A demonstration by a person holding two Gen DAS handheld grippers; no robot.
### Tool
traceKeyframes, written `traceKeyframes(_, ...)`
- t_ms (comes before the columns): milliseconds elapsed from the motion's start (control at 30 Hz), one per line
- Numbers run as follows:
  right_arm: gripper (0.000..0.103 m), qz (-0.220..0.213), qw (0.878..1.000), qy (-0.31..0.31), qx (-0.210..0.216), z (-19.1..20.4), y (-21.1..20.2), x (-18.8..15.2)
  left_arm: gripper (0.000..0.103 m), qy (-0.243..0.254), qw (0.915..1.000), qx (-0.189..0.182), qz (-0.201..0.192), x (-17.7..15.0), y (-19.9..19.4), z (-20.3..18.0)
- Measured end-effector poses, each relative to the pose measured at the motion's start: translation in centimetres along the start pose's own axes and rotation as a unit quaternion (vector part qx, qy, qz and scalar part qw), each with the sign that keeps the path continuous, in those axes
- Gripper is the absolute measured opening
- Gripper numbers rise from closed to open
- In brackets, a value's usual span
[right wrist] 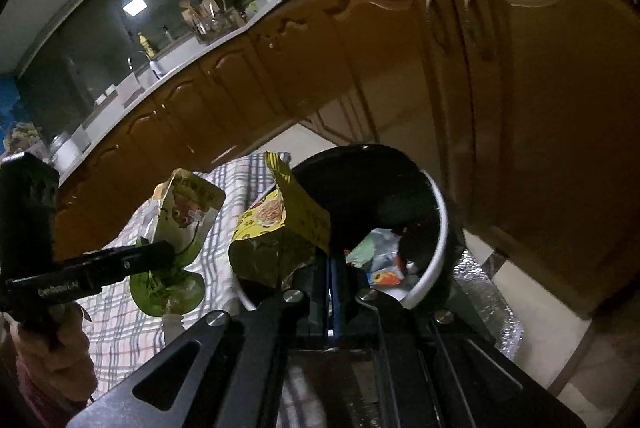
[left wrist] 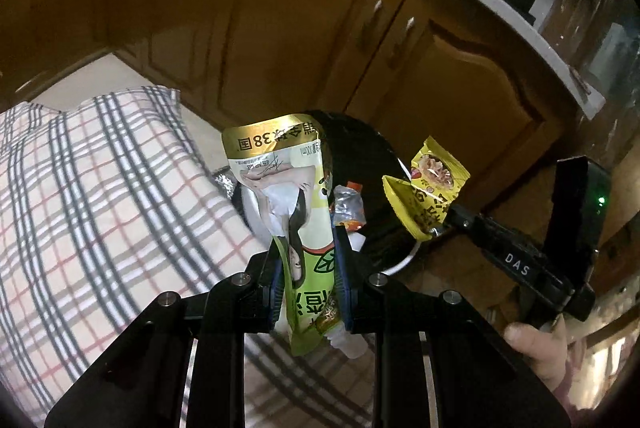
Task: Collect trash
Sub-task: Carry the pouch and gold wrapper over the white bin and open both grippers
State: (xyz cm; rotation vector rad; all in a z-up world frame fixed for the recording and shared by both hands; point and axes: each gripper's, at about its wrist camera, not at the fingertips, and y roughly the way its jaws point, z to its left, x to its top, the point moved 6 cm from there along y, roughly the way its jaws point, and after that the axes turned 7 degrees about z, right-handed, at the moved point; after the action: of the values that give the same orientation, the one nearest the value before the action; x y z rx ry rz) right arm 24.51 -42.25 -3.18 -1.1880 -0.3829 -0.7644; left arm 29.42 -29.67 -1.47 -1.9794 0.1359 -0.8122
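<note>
Left wrist: green pouch (left wrist: pixel 308 228) pinched (upright) in left claw (left wrist: pixel 310 256).

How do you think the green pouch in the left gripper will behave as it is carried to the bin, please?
The green pouch is probably floppy: its top bends over above the left gripper. It looks flattened and creased, so likely near empty and light. Its glossy film may be slippery, though the pads clamp it across the middle, so it should hold on the way to the bin.
</note>
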Motion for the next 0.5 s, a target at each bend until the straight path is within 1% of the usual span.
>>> traceKeyframes(100, 0.0, 0.007, 1.0, -0.004, -0.009, -0.4, 0.4, 0.6, 0.02, 0.005, 0.9999, 0.001, 0.01, 0.9, 0.8, -0.5)
traceKeyframes(233, 0.0, 0.011, 1.0, -0.008, -0.02, -0.9, 0.7, 1.1, 0.02, 0.014, 0.9998, 0.004, 0.013, 1.7, 1.5, -1.1)
traceKeyframes(400, 0.0, 0.019, 0.999, -0.01, -0.028, -1.6, 1.1, 1.4, 0.02, 0.013, 0.9995, 0.002, 0.03, 2.4, 2.9, -1.4)
traceKeyframes(500, 0.0, 0.023, 0.999, -0.012, -0.034, -1.9, 1.5, 1.6, 0.02, 0.014, 0.9992, 0.008, 0.036, 2.9, 3.7, -1.5)
